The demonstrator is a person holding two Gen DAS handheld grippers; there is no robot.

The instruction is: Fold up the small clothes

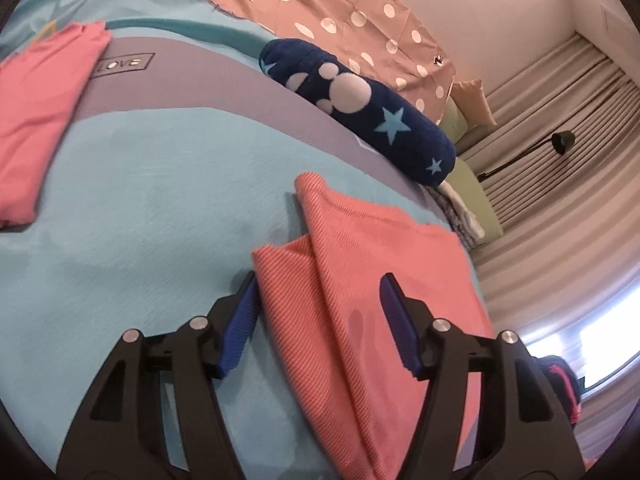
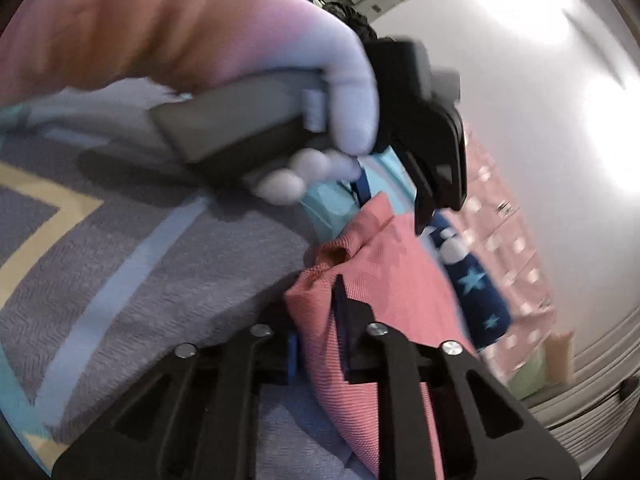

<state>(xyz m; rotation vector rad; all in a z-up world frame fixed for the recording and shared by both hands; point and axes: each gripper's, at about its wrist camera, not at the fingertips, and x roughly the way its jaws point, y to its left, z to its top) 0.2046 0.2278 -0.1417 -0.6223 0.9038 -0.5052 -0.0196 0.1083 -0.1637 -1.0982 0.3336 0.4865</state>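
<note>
A coral pink ribbed garment (image 1: 360, 264) lies partly folded on the blue bedspread (image 1: 140, 208). My left gripper (image 1: 320, 320) is open, its blue pads on either side of the garment's folded near edge. In the right wrist view the same garment (image 2: 384, 280) is pinched between the jaws of my right gripper (image 2: 320, 340), which is shut on its corner. The left gripper (image 2: 432, 152) and the gloved hand holding it show above the garment there. A second pink garment (image 1: 36, 120) lies folded at the far left.
A navy star-patterned plush roll (image 1: 360, 100) lies beyond the garment, against a pink polka-dot cover (image 1: 320, 12). The bed's right edge drops off by striped curtains (image 1: 560, 128) and a black lamp (image 1: 562, 142). A grey, blue and yellow blanket (image 2: 120, 248) is under the right gripper.
</note>
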